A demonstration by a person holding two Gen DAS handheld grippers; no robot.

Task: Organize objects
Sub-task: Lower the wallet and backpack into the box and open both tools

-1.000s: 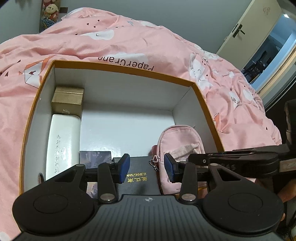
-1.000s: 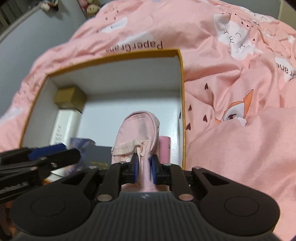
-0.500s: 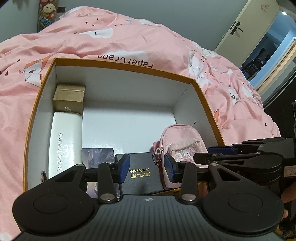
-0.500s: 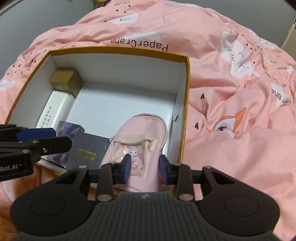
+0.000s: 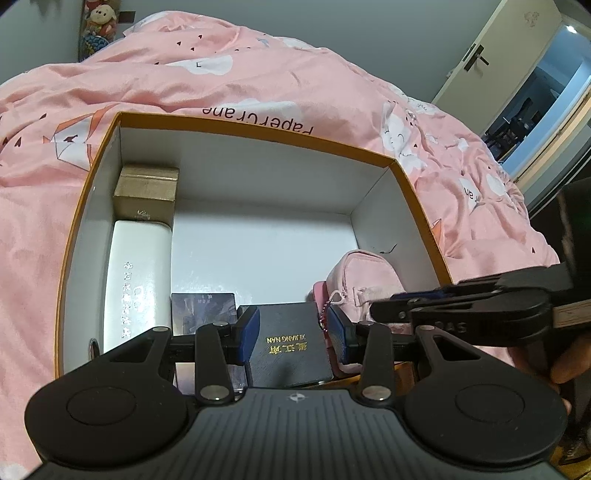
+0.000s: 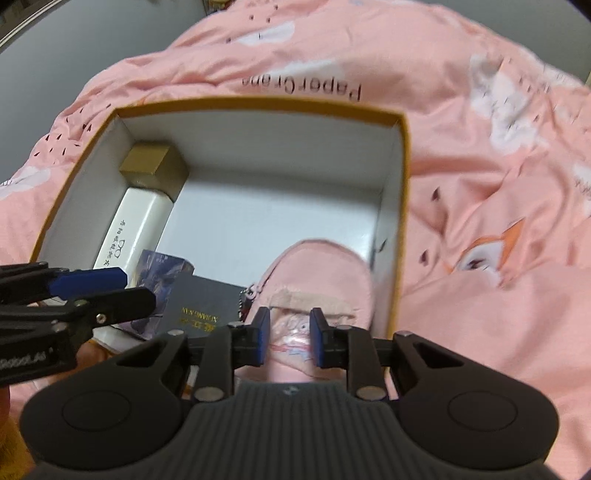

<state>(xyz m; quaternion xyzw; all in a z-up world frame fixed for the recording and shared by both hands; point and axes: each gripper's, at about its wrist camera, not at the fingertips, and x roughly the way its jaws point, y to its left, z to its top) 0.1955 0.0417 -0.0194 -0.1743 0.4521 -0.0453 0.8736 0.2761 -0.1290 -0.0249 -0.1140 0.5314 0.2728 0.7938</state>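
An orange-rimmed white box [image 5: 258, 129] [image 6: 258, 103] lies on the bed. Inside it are a gold box [image 5: 147, 188], a white case [image 5: 138, 280], a dark card box [image 5: 203, 306], a black box with gold lettering [image 5: 290, 343] and a pink mini backpack [image 5: 365, 273] [image 6: 321, 273] in the near right corner. My left gripper [image 5: 293, 334] hovers open over the black box, holding nothing. My right gripper [image 6: 290, 338] hangs over the backpack's front pocket. Its jaws are closing with the fabric showing between the pads, and no pinch is visible.
A rumpled pink duvet [image 5: 258, 85] surrounds the box on all sides. A door [image 5: 498, 55] stands ajar at the back right. Plush toys [image 5: 98, 22] sit at the far left. A hand [image 5: 561, 369] holds the right gripper.
The right gripper let go of the backpack's fabric, widened, then narrowed again. The backpack went from standing to lying in the box's right corner. The left gripper kept still.
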